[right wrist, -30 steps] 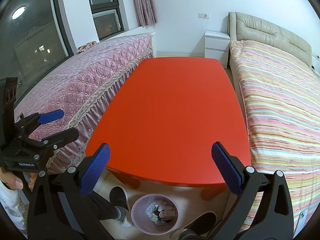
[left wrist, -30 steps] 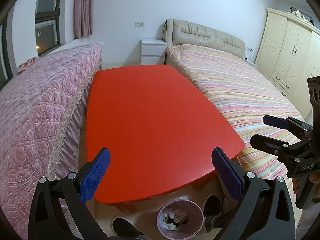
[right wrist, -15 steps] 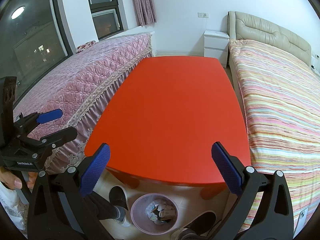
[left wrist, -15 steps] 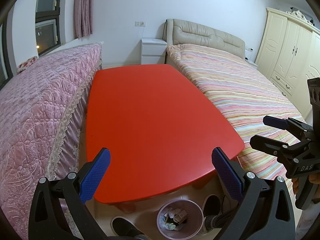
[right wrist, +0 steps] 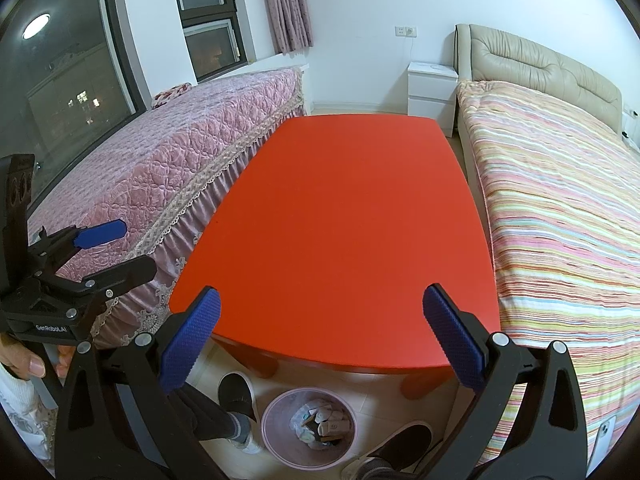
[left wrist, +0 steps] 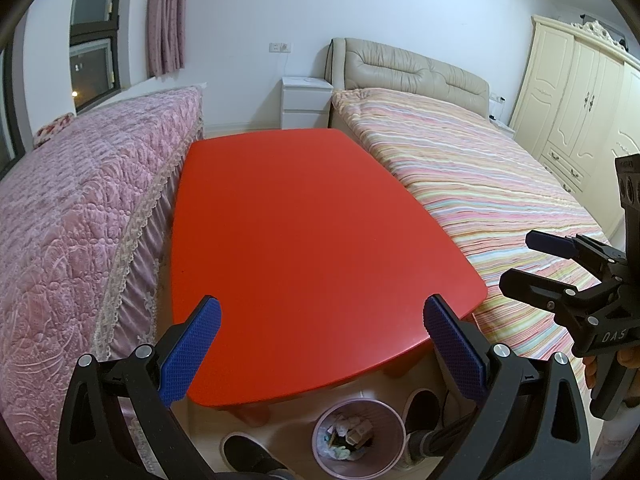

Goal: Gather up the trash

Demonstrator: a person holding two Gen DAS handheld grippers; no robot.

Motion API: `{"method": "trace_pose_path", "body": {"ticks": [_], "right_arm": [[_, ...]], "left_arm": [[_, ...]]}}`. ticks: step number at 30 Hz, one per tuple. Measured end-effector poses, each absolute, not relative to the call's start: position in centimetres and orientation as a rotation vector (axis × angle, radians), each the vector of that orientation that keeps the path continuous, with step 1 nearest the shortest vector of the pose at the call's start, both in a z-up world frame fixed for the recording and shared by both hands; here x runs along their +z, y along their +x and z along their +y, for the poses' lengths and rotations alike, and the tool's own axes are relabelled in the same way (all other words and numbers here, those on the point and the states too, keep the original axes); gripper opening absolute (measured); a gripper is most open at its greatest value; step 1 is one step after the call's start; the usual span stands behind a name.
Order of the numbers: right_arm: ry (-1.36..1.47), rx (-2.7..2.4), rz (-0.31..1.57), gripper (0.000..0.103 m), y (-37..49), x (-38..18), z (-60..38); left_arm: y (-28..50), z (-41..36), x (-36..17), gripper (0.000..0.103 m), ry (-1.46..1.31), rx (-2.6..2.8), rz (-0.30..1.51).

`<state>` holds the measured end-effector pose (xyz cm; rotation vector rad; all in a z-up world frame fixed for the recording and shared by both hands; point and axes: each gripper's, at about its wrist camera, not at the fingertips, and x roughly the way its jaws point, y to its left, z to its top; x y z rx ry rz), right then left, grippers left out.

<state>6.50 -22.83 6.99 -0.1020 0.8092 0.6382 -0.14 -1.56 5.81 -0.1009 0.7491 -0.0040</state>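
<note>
nothing moved since earlier frames. left gripper [left wrist: 320,344] and right gripper [right wrist: 318,342] fingers wide open, empty, above bare red worktop [left wrist: 304,232]. trash [right wrist: 322,426] sat in pink bin [right wrist: 276,408] on near floor; looked light, crumpled, soft; pinch any loose edge.

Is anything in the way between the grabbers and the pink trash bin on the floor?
Nothing visible. The left gripper and right gripper hang open above the trash bin, which sits uncovered just past the red table edge.
</note>
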Motion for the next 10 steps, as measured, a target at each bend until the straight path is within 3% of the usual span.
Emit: {"method": "trace_pose_path", "body": {"ticks": [10], "right_arm": [[-0.102,0.637,0.81,0.099,6.48,7.09,-22.82]], "left_arm": [[0.0,-2.12,5.83,0.097,-0.081,-0.008,0.743]]}}
